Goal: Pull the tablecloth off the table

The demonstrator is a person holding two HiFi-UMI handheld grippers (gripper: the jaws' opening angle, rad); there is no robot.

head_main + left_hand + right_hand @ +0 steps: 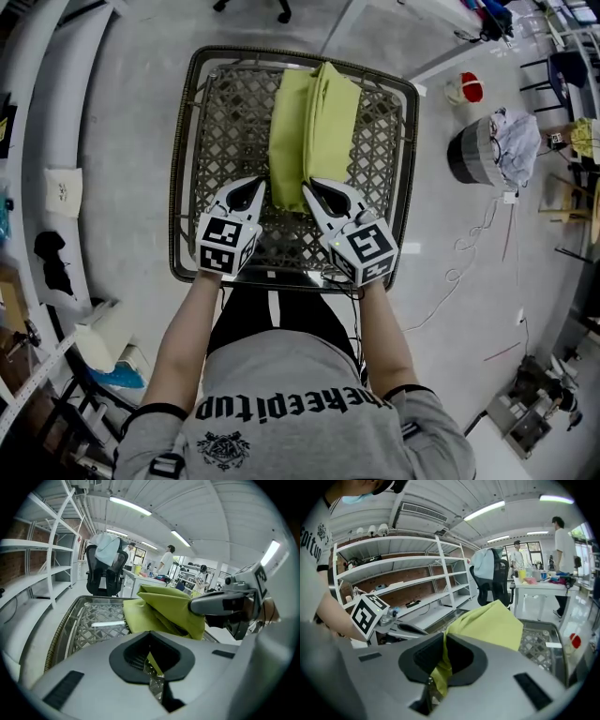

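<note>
Plainly, both grippers were closed on the near end of the tablecloth (312, 122), a yellow-green cloth gathered into a long folded strip that lay along the middle of the table (185, 169) and ran from the person's side towards the far rim. On either side of the strip the table's lattice top under glass lay uncovered.

The left gripper (260, 184) held the strip's near left corner. In the left gripper view its jaws (152, 666) stood together with only a thin edge of green cloth (164, 606) pinched between them. The right gripper (308, 189) held the near right corner just beside it, the two grippers angled inward towards each other. In the right gripper view a thicker fold of the cloth (492, 623) was clamped between its jaws (436, 678) and hung down through them. Beyond each pair of jaws the fabric rose in a peaked, bunched fold.

Each gripper showed in the other's view, the right gripper (220, 604) beside the cloth and the left gripper (375, 616) low at the left.

Past the table stood a black office chair (105, 571) with a pale garment draped over its back, white shelves (37, 559) ran along one side, and a round bin (478, 152) stood on the floor well apart from the table
</note>
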